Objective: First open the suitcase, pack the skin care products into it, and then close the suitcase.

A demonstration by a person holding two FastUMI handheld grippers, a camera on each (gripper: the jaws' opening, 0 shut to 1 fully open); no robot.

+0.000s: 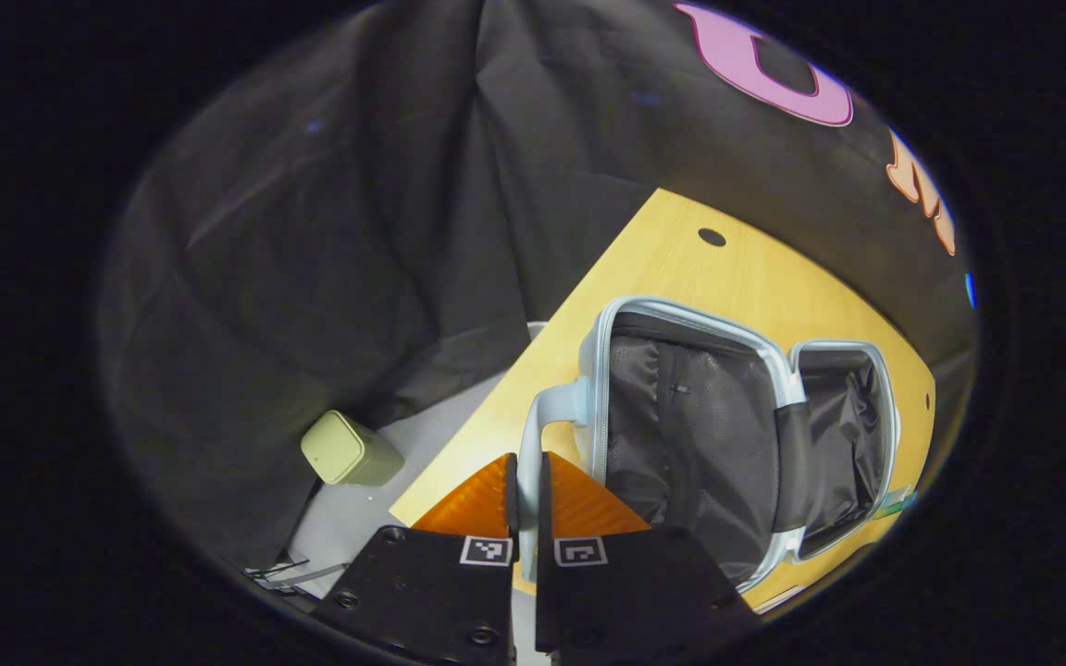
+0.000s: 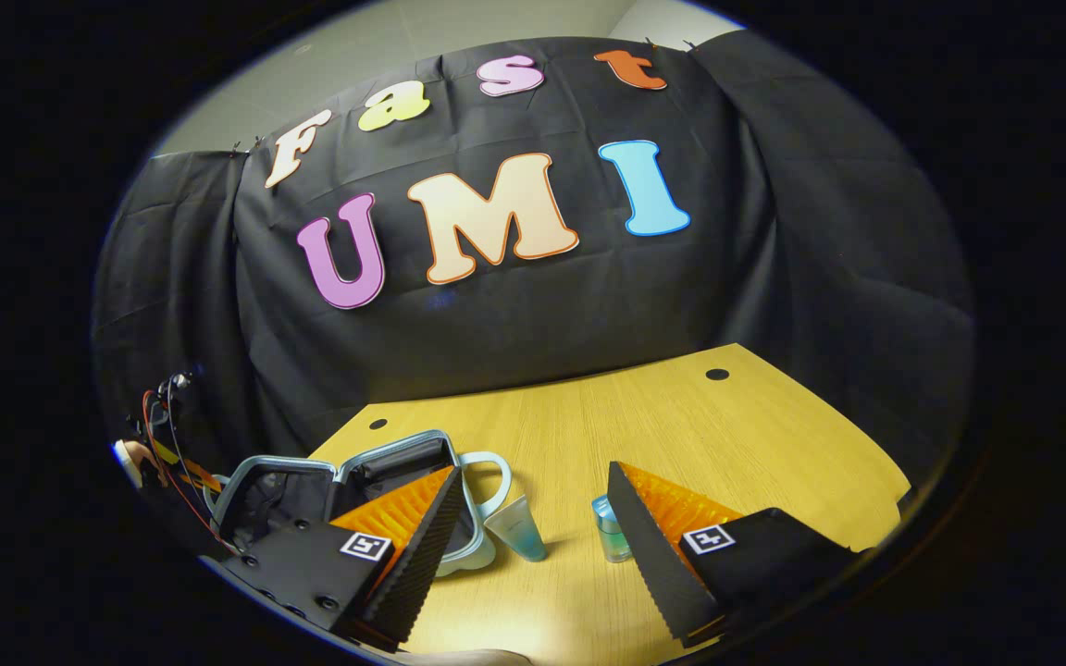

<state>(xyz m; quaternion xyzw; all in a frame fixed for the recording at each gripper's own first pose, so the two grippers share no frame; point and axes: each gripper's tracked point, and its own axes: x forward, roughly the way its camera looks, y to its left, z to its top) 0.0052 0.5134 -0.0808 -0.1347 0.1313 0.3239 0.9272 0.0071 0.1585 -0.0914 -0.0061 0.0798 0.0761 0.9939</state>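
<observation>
Tabletop (image 2: 681,416) of pale wood carries everything here, and the suitcase (image 1: 700,425) lies open on it, both dark-lined halves spread flat and holding nothing so far. Its light handle (image 1: 542,416) runs down between the fingers of the left gripper (image 1: 526,504), which are clamped together on it, so the case is steadied. The right gripper (image 2: 533,518) hangs with its fingers wide apart above the table, and between them stand two skin care items: a small tapered tube (image 2: 516,529) just beside the suitcase handle and a little blue-tinted bottle (image 2: 609,529) close to the right-hand finger. Packing looks like the step in hand; I judge it best to centre one item between the fingers, close low on its body, and keep the handle held while carrying it across. The left gripper view adds a pale green box (image 1: 348,450) on the floor beyond the table edge; the right gripper view adds the products.
</observation>
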